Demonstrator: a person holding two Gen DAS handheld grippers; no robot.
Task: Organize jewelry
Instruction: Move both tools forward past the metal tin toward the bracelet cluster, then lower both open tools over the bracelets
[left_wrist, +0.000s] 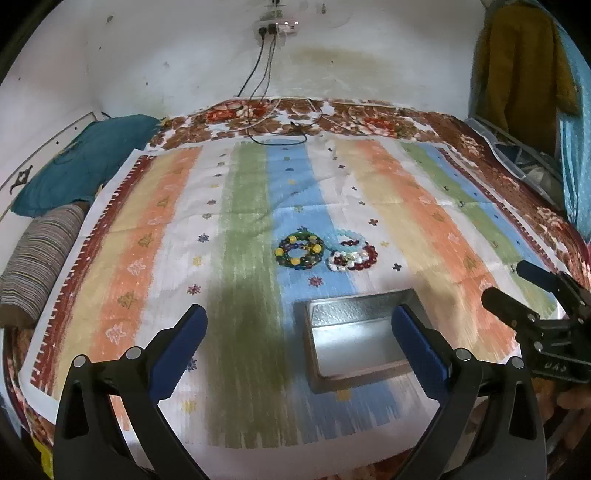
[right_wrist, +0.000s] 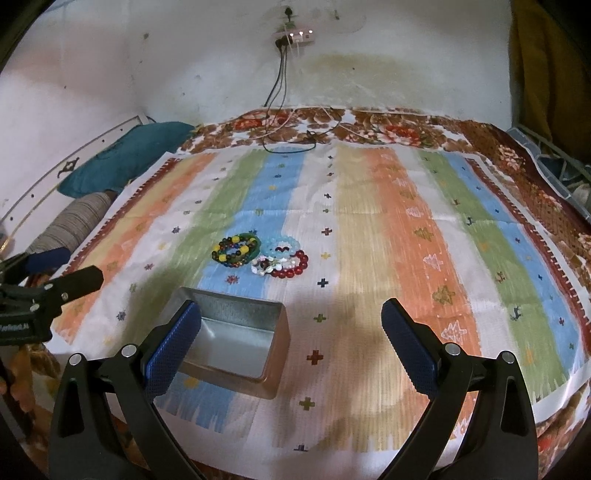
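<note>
Several bead bracelets lie in a cluster on the striped cloth: a green, blue and yellow one (left_wrist: 299, 250) (right_wrist: 235, 250), a pale blue one (left_wrist: 345, 237) (right_wrist: 279, 245), and a red and white one (left_wrist: 354, 259) (right_wrist: 286, 266). Nearer to me stands an open metal tin (left_wrist: 354, 341) (right_wrist: 236, 339), with nothing inside. My left gripper (left_wrist: 299, 343) is open above the cloth, its right finger in front of the tin. My right gripper (right_wrist: 291, 347) is open too, its left finger over the tin's near corner. Each gripper shows at the edge of the other's view, right gripper (left_wrist: 524, 288), left gripper (right_wrist: 66, 269).
The striped cloth (left_wrist: 155, 236) covers a floral bedspread (left_wrist: 369, 122). A teal pillow (left_wrist: 85, 162) and a striped bolster (left_wrist: 40, 269) lie at the left. Charger cables (left_wrist: 280, 129) trail from a wall socket (left_wrist: 275, 27). A mustard garment (left_wrist: 524, 70) hangs at the right.
</note>
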